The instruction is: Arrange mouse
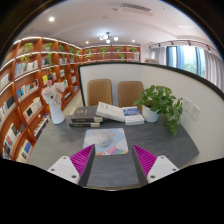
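While the gripper [113, 160] was held low over the grey table [175, 140], its two fingers were spread well apart, with nothing clamped between the magenta pads [82, 157]. Just ahead of the fingers, and in line with the gap between them, a pale mouse pad [106, 141] was seen lying flat on the table. A small white shape on it, taken to be the mouse [107, 146], could barely be made out. Beyond the pad, a stack of dark books [86, 120] was noted, and beside it an open book [120, 112]. To the right of these, a potted plant [161, 103] in a white pot was set near the table's far edge. A white figurine [55, 104] was seen at the left end, its details too small to be told. Two tan chair backs [114, 92] were partly hidden behind a curved white partition [150, 74]. Orange bookshelves [30, 85] were ranged along the left wall, their lower rows cut off. Windows [190, 58] were seen far right.
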The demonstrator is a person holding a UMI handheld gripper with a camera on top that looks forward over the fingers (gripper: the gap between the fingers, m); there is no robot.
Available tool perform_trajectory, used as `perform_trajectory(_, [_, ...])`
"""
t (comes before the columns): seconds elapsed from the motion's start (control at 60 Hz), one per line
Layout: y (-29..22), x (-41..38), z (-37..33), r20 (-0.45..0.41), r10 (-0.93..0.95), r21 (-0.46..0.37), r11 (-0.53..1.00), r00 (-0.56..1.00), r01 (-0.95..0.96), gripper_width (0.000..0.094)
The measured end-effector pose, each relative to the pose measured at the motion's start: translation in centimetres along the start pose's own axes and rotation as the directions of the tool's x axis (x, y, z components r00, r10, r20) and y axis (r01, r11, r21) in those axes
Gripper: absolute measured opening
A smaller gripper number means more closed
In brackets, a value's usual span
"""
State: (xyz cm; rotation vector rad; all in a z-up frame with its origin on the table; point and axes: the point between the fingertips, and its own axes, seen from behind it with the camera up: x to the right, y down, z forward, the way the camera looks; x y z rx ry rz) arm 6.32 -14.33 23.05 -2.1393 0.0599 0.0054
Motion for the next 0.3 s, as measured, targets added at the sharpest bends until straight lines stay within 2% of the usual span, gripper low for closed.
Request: perform_trajectory(0.3, [0.5,1.3,-2.7,0.027,0.004,0.032,0.999,1.000,-0.005,0.0710])
